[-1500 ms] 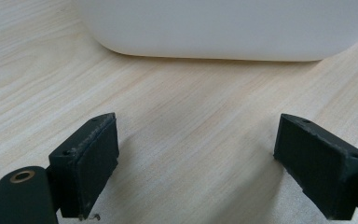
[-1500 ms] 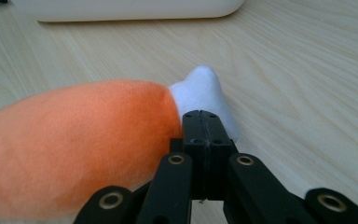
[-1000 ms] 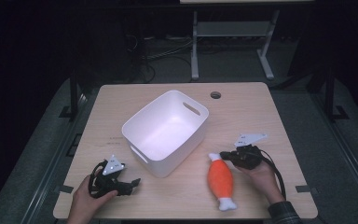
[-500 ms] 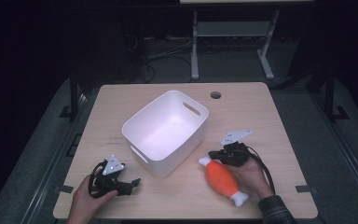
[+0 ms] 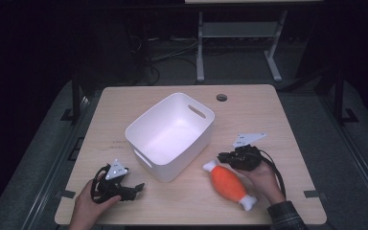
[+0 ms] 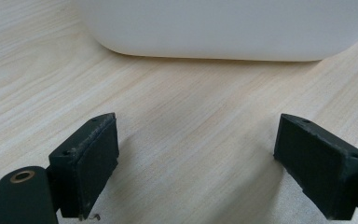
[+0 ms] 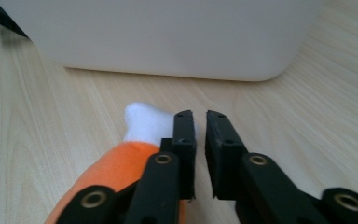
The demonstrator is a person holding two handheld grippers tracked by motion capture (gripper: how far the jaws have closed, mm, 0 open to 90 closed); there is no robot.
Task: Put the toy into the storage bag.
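Orange plush toy (image 5: 228, 184) w/ white ends lies on the tabletop (image 5: 278, 120), near the white bin (image 5: 170, 136). Looks soft, light; pinch mid-body. Right tongs (image 5: 222, 156) nearly closed beside it, empty. Left tongs (image 5: 136, 188) wide open, empty.

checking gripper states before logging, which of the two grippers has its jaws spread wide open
The left gripper, near the table's front-left corner: its black jaws stand far apart over bare wood. The right gripper, beside the orange and white plush toy, has its jaws nearly together, gripping nothing.

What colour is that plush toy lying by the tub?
Orange toy with white ends, clearest in the high view.
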